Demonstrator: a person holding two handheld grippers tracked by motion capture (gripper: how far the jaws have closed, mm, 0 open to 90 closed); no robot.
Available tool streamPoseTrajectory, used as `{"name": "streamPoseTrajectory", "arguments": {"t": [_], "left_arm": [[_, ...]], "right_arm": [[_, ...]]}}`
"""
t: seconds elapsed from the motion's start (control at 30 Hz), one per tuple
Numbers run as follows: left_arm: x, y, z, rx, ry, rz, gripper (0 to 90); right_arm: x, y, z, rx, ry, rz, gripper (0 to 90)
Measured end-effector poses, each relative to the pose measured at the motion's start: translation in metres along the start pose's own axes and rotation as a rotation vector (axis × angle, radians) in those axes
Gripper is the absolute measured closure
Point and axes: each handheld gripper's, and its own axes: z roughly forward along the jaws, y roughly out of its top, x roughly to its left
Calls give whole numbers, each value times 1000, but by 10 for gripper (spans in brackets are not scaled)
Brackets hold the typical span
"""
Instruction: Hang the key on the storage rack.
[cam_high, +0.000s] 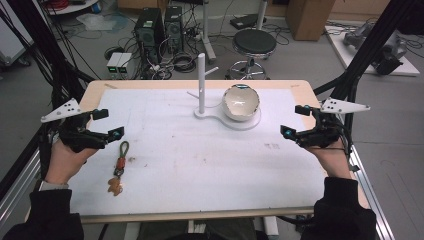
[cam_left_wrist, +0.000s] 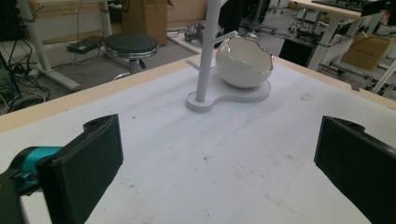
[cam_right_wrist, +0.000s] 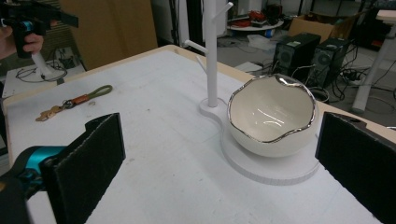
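A white stand (cam_high: 201, 85) with short side pegs rises from a white base (cam_high: 248, 123) at the table's far middle. On that base sits a white bowl (cam_high: 241, 102) with a silver, wavy rim, empty inside (cam_right_wrist: 271, 119). A keychain (cam_high: 119, 167) with an olive loop, an orange strap and a small brown charm lies near the front left. My left gripper (cam_high: 107, 123) hovers open just above and left of the keychain. My right gripper (cam_high: 295, 121) hangs open at the right edge, to the right of the bowl. Nothing is between either pair of jaws.
The table (cam_high: 200, 160) is covered with a white mat bearing faint stains. Behind it stand a black stool (cam_high: 254, 45), computer towers (cam_high: 157, 27), cables and cardboard boxes on the floor. Black frame struts (cam_high: 365, 50) rise at both sides.
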Motion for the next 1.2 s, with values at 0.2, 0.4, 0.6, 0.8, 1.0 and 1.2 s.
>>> {"name": "streamPoseTrajectory", "arguments": {"t": [0.2,0.4,0.6,0.8,1.0,1.2], "left_arm": [[3,-2,-1,4,15,-8,17],[15,-14,-3,30,63,-27,17],[31,-31,-6,73,125,-70,17],[38,-40,2,136,169,-84,17],[43,-47,9,243,182,-111,18],[49,-66,19,299,196,-140,18]], "right_arm": [[1,0,4,23,1,-9,7],[1,-1,6,34,3,-11,7],[2,-2,11,57,0,-6,7],[5,-2,19,88,14,-16,7],[4,-5,21,95,14,-10,7],[3,-5,21,95,16,-10,7]]}}
